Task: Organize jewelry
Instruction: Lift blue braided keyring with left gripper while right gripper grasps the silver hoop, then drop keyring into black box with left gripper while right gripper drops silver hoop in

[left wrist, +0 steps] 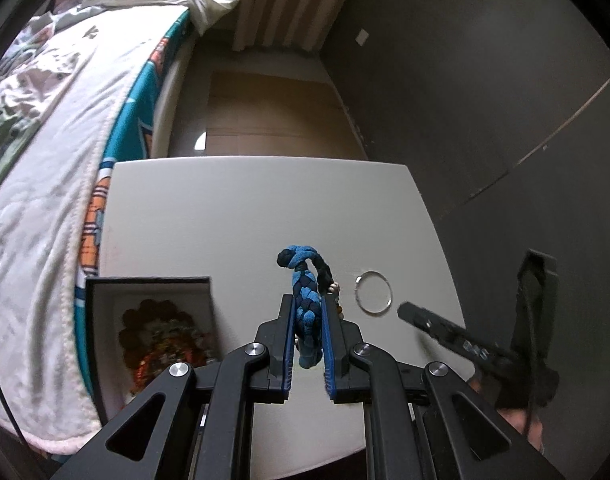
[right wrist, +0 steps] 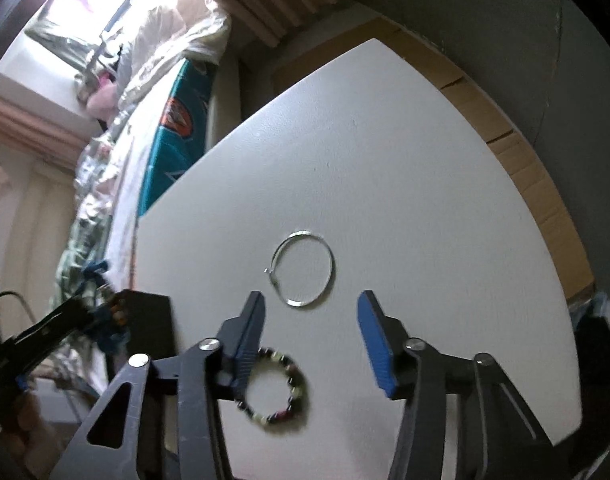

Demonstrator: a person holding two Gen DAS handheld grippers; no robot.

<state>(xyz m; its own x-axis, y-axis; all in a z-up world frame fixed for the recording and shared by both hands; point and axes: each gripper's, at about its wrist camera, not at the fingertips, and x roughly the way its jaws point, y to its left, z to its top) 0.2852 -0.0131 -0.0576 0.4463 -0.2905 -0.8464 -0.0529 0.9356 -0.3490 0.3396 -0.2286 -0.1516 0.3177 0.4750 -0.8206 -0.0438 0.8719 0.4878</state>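
Braided bracelet, blue and navy cord: pinched between the two fingers of the left gripper, jaws closed nearly together on the braid. Knotted end arches up and forward past the fingertips; tail hangs down between the pads. Held above the white table, not touching it.

Jewelry box: dark walls, pale lining, open, on the table just left of the left jaws. Orange-brown beaded pieces lie inside.

Silver ring bangle: flat on the table, just ahead of the right gripper and centred between its fingertips, apart from both. Right jaws wide open, holding nothing.

Beaded bracelet: flat on the table, behind the right fingertips, partly under the left finger of that gripper.

Bed with white blanket: left of the table.
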